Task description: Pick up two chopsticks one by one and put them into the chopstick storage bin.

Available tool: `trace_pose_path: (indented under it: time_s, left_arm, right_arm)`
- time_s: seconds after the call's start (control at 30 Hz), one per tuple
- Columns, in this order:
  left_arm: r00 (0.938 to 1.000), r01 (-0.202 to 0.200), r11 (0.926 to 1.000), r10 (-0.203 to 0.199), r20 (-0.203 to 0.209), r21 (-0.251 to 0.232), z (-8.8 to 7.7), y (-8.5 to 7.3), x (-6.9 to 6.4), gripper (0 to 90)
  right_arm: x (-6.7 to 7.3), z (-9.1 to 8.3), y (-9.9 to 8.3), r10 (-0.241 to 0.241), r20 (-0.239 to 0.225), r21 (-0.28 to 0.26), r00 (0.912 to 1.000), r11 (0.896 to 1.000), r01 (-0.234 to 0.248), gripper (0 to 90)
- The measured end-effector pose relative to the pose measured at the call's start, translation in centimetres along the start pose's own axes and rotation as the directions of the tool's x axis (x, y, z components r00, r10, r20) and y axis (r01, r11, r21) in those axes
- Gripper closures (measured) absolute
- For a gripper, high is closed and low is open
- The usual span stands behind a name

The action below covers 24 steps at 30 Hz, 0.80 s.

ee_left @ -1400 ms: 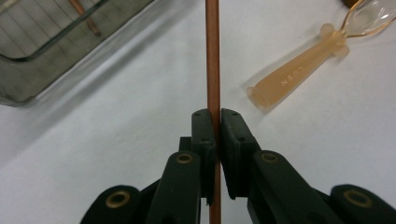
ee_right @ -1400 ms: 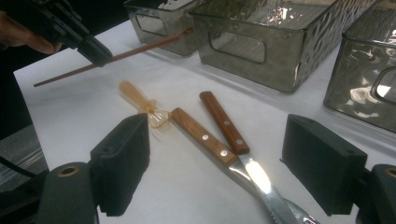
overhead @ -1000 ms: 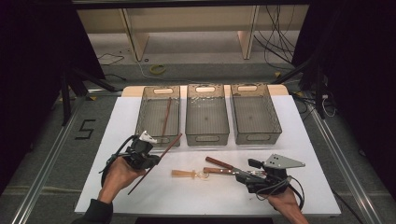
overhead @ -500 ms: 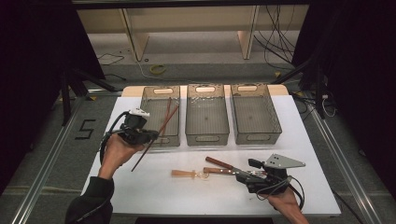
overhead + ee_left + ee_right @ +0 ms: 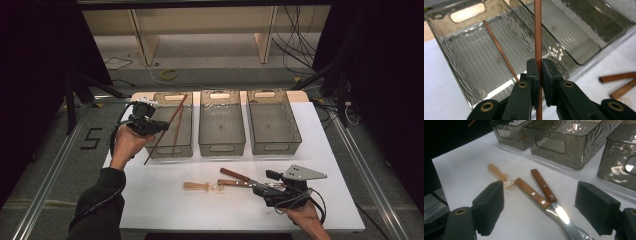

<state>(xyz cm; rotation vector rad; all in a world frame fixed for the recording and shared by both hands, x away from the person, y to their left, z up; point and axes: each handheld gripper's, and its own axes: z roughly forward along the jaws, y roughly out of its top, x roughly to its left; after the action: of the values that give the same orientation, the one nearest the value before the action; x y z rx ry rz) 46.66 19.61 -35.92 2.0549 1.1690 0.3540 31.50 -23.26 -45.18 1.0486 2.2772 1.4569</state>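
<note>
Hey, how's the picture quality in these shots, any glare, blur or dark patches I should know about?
High view: soft and low in detail, black at both sides, the white table cover evenly lit. Left gripper view: sharp on the chopstick clamped in the left gripper, with bright glints on the left bin wall. Right gripper view: glare on the knife blades, dark upper left corner, near jaws slightly soft.

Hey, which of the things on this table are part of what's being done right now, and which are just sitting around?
In the job:
- left gripper, jaws shut on a chopstick
- left bin, with another chopstick inside

Lying about:
- middle bin and right bin
- two wooden-handled knives
- small clear spoon
- right gripper, jaws open, holding nothing
</note>
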Motion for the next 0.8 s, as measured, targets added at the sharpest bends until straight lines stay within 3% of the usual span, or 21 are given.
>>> trace_pose_path:
  time_s: [0.5, 0.8]
  left_arm:
    - [0.9992, 0.024, 0.9994, -0.025, -0.032, -0.026, 1.7, 3.2, 1.7, 84.1]
    - [0.9966, 0.055, 0.9967, -0.059, -0.058, -0.06, 2.7, 4.3, 3.2, 84.1]
  right_arm:
    - [0.0, 0.1, 0.0, 0.001, -0.005, 0.001, 1.0, 1.0, 0.0, 24.0]
    - [-0.1, 0.1, 0.0, 0.001, -0.009, 0.001, 1.0, 1.0, -0.001, 24.0]
